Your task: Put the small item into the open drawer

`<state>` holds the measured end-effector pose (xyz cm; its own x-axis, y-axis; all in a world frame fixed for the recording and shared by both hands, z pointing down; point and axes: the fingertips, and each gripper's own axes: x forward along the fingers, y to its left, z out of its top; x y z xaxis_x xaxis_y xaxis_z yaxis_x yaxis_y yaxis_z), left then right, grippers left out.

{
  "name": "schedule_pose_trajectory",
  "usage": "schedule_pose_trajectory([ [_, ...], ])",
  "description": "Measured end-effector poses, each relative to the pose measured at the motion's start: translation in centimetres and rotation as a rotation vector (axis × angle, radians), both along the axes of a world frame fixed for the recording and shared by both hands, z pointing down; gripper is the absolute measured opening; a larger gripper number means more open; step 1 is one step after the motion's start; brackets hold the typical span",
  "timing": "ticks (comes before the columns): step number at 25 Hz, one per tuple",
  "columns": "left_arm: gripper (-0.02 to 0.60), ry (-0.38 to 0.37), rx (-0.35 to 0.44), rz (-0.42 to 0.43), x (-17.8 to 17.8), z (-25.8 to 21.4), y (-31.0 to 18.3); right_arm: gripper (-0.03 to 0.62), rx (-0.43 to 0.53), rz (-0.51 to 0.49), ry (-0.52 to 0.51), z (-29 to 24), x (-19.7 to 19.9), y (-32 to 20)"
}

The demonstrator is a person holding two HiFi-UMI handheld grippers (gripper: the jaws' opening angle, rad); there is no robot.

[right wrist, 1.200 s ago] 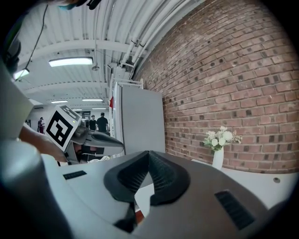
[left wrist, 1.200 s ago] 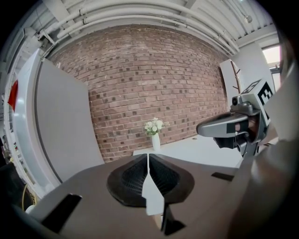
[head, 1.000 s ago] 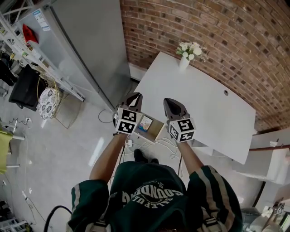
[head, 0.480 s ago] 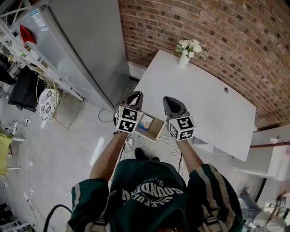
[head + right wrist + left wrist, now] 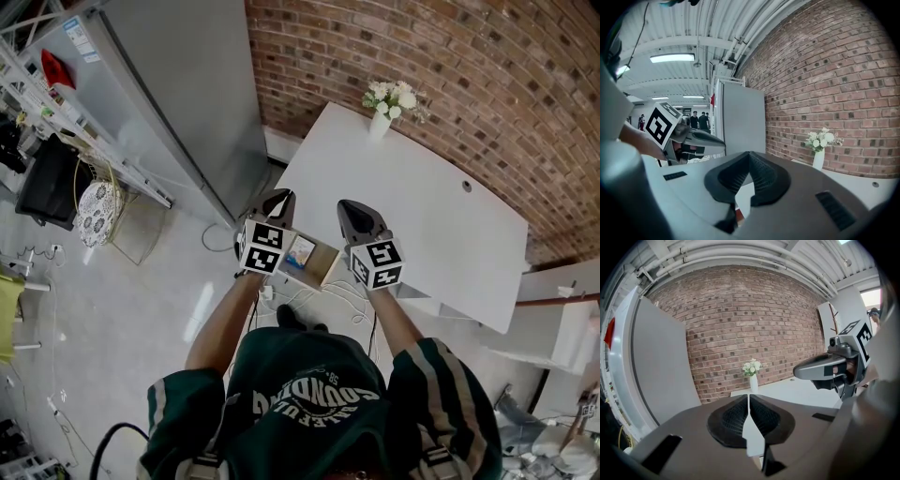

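Jaws on our left gripper (image 5: pixel 277 202) and right gripper (image 5: pixel 357 215) were together, empty, flanking the open drawer (image 5: pixel 328 268) at frame centre. We judged the small item (image 5: pixel 302 254) already inside, so next needed only a retreat.

A shallow, light-wood open drawer (image 5: pixel 322 272) stands pulled out from the near edge of the white table (image 5: pixel 422 225), close to its left corner. A small flat white-and-blue item (image 5: pixel 301 254) lies inside it.
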<state>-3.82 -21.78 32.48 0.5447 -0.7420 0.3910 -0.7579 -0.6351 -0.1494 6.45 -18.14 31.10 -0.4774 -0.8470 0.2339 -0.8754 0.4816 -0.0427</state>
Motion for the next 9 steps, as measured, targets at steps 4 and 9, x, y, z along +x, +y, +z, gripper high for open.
schedule_pose_trajectory([
  [4, 0.025, 0.003, -0.001, -0.005, 0.07, -0.07, 0.15, 0.025, 0.001, -0.001, 0.001, -0.08, 0.11, 0.09],
  [9, 0.025, 0.004, 0.01, -0.004, 0.17, -0.24, 0.38, 0.025, 0.002, -0.002, 0.001, -0.06, 0.3, 0.35],
])
